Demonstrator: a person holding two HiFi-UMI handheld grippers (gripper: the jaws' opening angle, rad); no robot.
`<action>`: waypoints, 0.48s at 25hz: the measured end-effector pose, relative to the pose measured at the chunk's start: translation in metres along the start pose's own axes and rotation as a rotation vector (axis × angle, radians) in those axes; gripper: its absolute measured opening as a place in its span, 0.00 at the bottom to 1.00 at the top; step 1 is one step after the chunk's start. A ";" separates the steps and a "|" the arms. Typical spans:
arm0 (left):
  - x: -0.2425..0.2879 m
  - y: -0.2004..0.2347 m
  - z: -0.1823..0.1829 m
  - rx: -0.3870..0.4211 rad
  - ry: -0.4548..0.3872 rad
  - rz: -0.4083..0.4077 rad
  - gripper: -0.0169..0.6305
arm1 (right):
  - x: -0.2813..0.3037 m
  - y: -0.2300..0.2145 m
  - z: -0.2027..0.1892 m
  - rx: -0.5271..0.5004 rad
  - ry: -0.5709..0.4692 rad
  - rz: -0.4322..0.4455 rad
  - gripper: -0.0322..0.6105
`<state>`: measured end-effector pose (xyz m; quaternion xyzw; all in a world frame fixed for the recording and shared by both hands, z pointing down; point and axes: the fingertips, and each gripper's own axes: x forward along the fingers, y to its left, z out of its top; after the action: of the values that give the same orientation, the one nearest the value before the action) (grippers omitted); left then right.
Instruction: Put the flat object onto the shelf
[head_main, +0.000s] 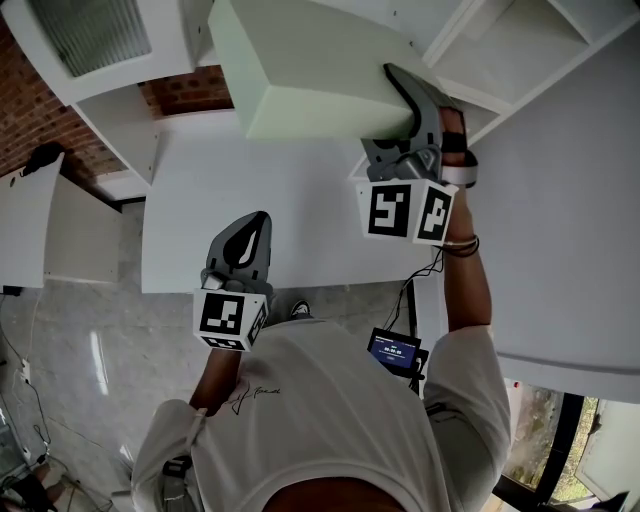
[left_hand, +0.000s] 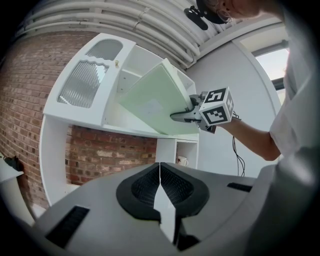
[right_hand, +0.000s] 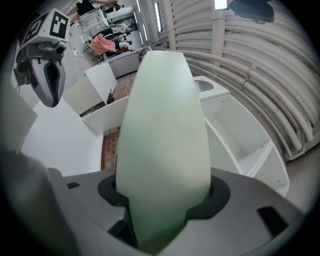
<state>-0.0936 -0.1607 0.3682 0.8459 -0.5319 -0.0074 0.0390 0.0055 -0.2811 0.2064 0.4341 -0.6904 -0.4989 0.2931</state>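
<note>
A pale green flat board (head_main: 310, 70) is held up in the air in front of the white shelf unit (head_main: 520, 45). My right gripper (head_main: 412, 110) is shut on the board's near edge; in the right gripper view the board (right_hand: 162, 145) fills the space between the jaws. The left gripper view shows the board (left_hand: 152, 102) tilted before the open shelf compartments (left_hand: 132, 75), apart from them. My left gripper (head_main: 245, 245) hangs lower, over the white table (head_main: 290, 210), with its jaws closed together and nothing between them (left_hand: 160, 192).
A white cabinet door with ribbed glass (left_hand: 82, 82) stands open at the left of the shelf. A brick wall (left_hand: 107, 155) lies behind the unit, a mug (left_hand: 182, 161) sits in a lower compartment. A small screen device (head_main: 395, 350) hangs at the person's waist.
</note>
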 end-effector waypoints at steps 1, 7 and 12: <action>0.000 0.000 0.000 -0.001 0.000 0.000 0.05 | 0.001 0.002 -0.001 -0.007 0.002 0.002 0.49; 0.000 0.001 0.000 -0.003 0.001 0.008 0.05 | 0.007 0.011 -0.004 -0.055 0.020 0.015 0.49; -0.001 0.003 0.006 -0.019 -0.011 0.009 0.05 | 0.013 0.019 -0.008 -0.104 0.039 0.029 0.49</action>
<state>-0.0967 -0.1612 0.3626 0.8430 -0.5358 -0.0171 0.0443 0.0004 -0.2934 0.2262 0.4178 -0.6641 -0.5213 0.3357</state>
